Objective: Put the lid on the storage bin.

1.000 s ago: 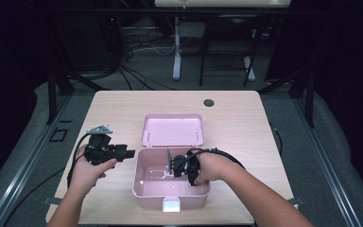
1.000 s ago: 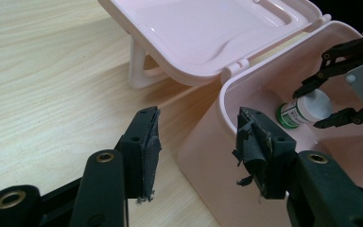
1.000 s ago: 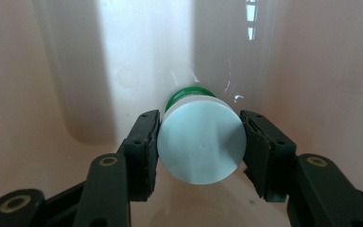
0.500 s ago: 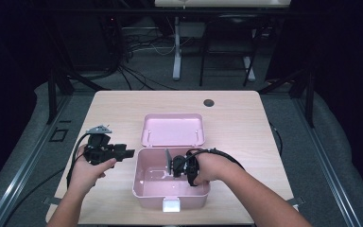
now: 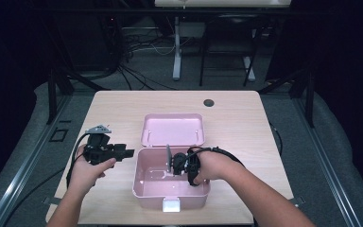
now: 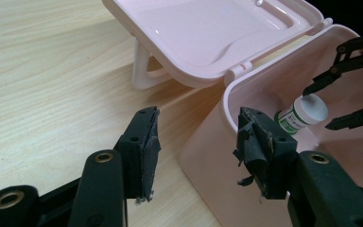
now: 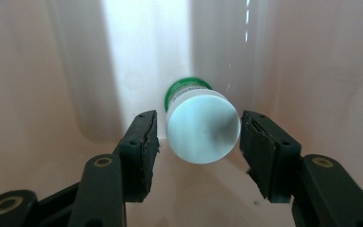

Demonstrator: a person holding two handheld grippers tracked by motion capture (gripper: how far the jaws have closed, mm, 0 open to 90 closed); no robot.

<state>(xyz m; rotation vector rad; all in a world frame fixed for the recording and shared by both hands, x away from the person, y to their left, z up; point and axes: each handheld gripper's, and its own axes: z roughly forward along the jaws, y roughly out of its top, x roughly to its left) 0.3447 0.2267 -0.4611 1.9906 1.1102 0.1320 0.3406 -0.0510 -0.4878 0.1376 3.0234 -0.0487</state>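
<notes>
Pink box [image 5: 170, 189] smooth moulded plastic, faint sheen; its open lid [image 6: 208, 33] glossier, throwing soft highlights. Bottle [image 7: 203, 125] inside: plastic, matt white cap, green-printed paper label. Desk [image 5: 123, 109] pale wood-grain laminate, satin. Left gripper [image 6: 196, 142] and right gripper [image 7: 198, 142]: matt black plastic jaws, brass-coloured rivets, pads rough and frayed at the edges. Floor around the desk dull grey carpet

— What is on the table [image 5: 123, 109] at the far side?
— A small dark round spot [image 5: 209, 102], near the far edge.
— And past it?
— Dark floor with tangled cables [image 5: 139, 52] and a white stand [image 5: 176, 56].
</notes>
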